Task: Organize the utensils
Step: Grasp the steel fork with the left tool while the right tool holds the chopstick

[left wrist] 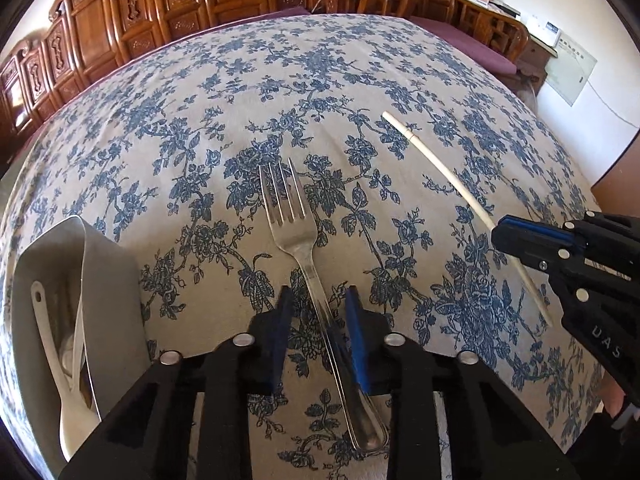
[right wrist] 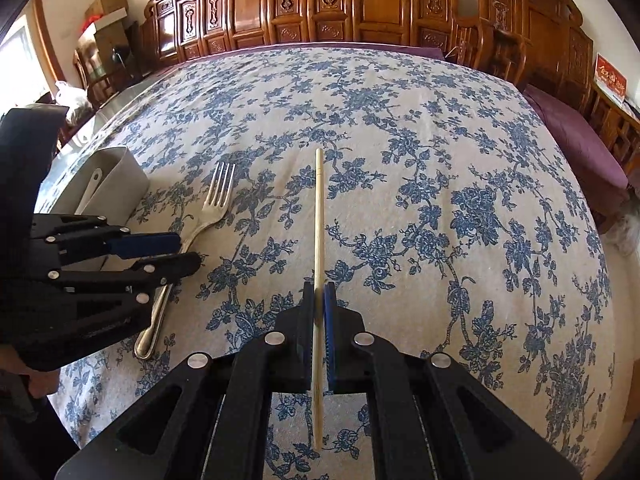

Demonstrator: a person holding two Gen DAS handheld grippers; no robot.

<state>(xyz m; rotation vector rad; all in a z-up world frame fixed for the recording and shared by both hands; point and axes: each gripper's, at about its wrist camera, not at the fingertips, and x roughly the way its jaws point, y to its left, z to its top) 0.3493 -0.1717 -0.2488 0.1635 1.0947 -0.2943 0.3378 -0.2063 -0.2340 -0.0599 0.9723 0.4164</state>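
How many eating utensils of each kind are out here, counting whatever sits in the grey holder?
Shiny metal fork: 1
Pale slender chopstick: 1
White plastic spoon, in the grey holder: 1
Total: 3 utensils; the holder may hide more.

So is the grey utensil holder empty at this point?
Not empty. The grey utensil holder already has a white spoon inside, handle up; the fork lies on the tablecloth outside it.
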